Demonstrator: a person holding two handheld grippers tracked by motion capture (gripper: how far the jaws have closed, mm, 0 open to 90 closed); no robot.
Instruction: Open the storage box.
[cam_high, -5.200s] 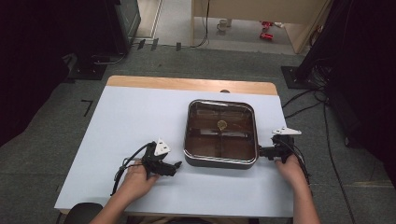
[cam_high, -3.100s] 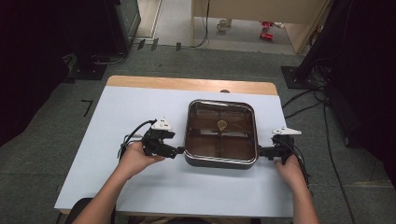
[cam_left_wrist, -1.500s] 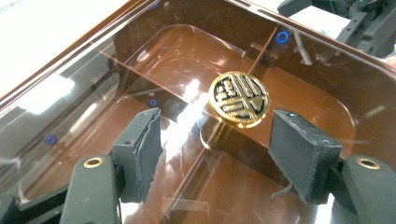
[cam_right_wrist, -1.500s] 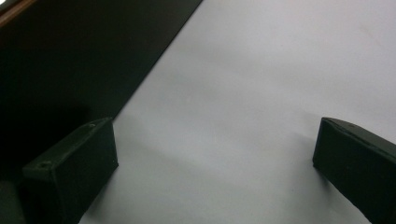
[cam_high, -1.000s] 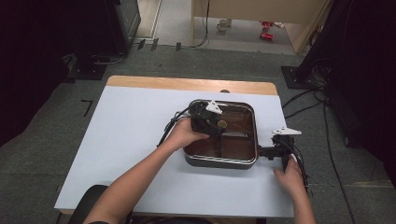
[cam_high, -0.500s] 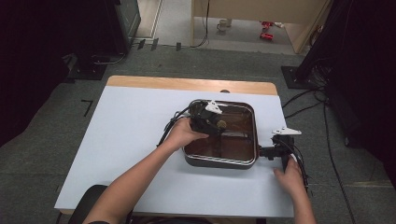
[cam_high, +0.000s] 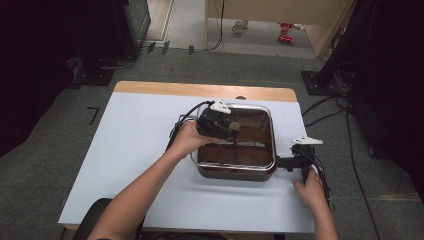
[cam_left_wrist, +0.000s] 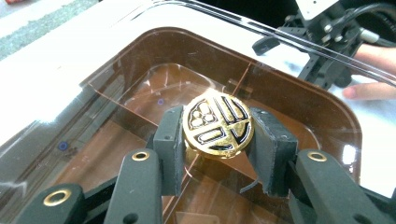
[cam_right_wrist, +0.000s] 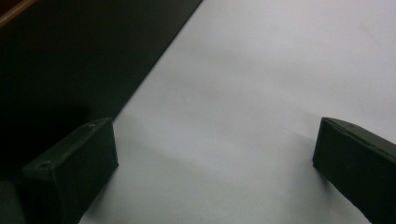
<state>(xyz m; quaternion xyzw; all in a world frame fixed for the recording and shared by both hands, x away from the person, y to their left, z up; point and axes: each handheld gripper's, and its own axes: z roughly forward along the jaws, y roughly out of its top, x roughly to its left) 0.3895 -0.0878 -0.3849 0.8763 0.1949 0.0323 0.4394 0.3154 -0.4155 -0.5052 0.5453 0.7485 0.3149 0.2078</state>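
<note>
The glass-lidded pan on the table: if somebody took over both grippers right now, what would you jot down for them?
Left gripper: jaws closed on the gold knob of the glass lid.
Right gripper: jaws open, resting on the table beside the pan, on its right, holding nothing.
Done: knob gripped. The lid looks seated on the pan; whether it has begun to lift I cannot tell.
Left: probably lift the lid off and set it on bare table.

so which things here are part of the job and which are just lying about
In the job:
- square electric pan with clear glass lid
- round gold lid knob
- left gripper, clamped on it
- right gripper, open beside the pan

Lying about:
- black floor cables
- red items on the floor
</note>
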